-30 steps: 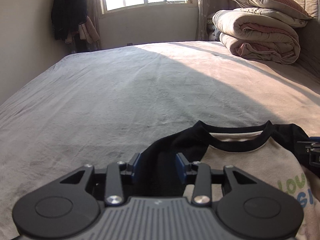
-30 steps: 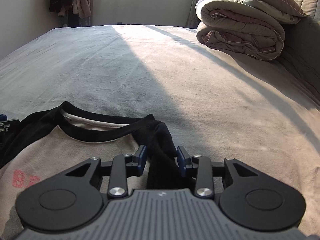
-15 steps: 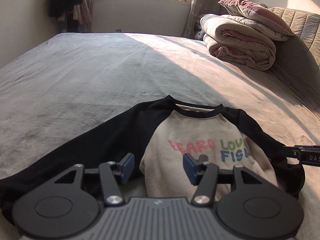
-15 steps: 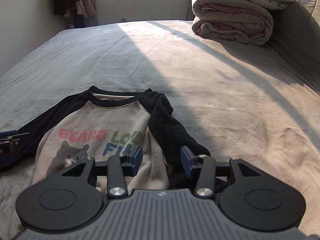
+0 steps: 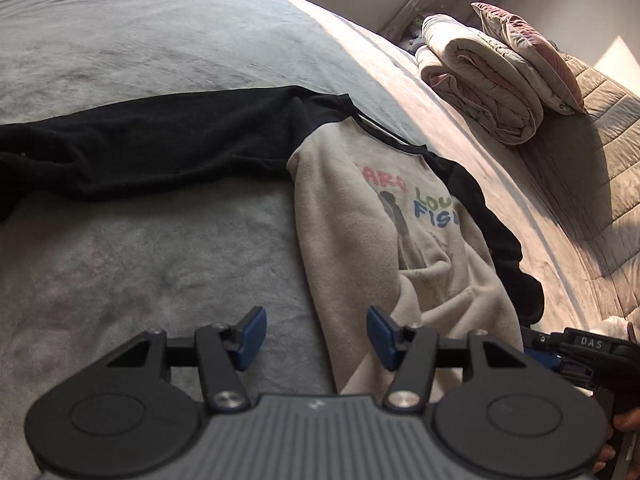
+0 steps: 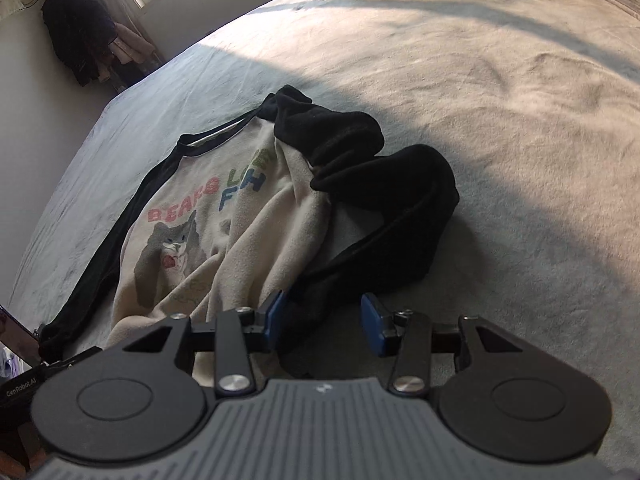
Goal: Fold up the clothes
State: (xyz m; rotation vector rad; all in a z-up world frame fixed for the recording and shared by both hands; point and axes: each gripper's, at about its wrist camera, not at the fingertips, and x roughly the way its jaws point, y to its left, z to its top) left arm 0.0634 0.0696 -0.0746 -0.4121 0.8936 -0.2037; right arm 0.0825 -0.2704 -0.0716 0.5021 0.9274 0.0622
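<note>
On the grey bedspread [image 5: 120, 264] the sweatshirt [image 5: 360, 216] lay face up, cream in the body with black sleeves and a black neckband. At the far left of the left wrist view its long black sleeve [image 5: 132, 152] stretched flat across the cover, running out to the frame's edge. Next came the left gripper [image 5: 316, 334], its blue-padded fingers [image 5: 252, 330] spread wide and holding nothing; the left pad stood over bare bedspread and the right pad over the cream hem, though contact could not be judged. Beyond it the chest print showed coloured letters, partly hidden by wrinkles. Further right the other black sleeve [image 5: 508, 256] lay along the body's edge, and at the lower right corner the right gripper [image 5: 580, 354] came into view, with fingertips of the person's hand [image 5: 616, 440] below it. A folded quilt [image 5: 484, 92] with a pillow [image 5: 528, 44] on top sat at the head of the bed, well apart from the garment.

In the right wrist view, dark clothes [image 6: 76, 36] hung in the corner at upper left, beside the window. The sweatshirt [image 6: 192, 216] lay in the middle, its bear print and "BEARS" lettering legible, the cloth rumpled. To its right the black sleeve [image 6: 384, 200] was bunched and looped back on itself, its lower end passing between the right gripper's [image 6: 324, 322] fingers. Those fingers were spread apart too, not clamped on the fabric.
</note>
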